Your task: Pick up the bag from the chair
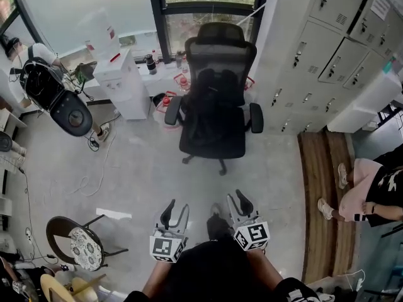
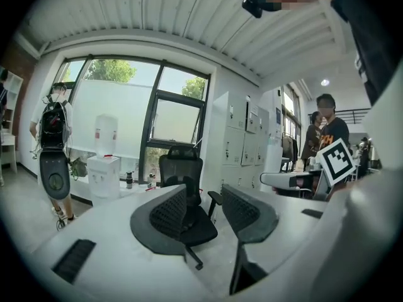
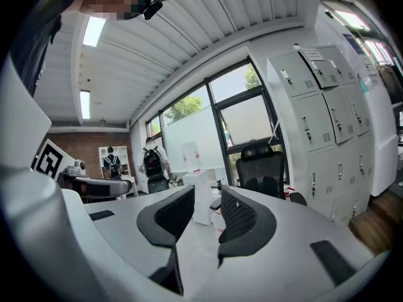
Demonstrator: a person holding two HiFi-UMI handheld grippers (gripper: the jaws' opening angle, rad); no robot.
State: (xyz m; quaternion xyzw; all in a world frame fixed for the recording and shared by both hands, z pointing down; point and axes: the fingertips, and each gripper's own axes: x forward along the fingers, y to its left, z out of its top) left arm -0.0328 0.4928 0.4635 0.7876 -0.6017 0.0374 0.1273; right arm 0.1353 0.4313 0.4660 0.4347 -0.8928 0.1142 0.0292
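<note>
A black office chair [image 1: 216,99] stands on the grey floor in front of the window, seat toward me. A dark bag-like shape [image 1: 214,83] rests low against its backrest; it is hard to tell apart from the black mesh. My left gripper [image 1: 174,211] and right gripper [image 1: 237,204] are held side by side near my body, well short of the chair, both open and empty. In the left gripper view the chair [image 2: 182,190] shows between and behind the open jaws of the left gripper [image 2: 204,200]. In the right gripper view the chair [image 3: 261,172] stands right of the right gripper [image 3: 206,200].
A white water dispenser [image 1: 123,80] and bottles [image 1: 151,63] stand left of the chair. A person with a black backpack [image 1: 47,90] is at far left. Grey lockers [image 1: 334,43] line the right wall, with a seated person [image 1: 371,194] beside a wooden strip [image 1: 324,187]. A stool [image 1: 79,241] sits at lower left.
</note>
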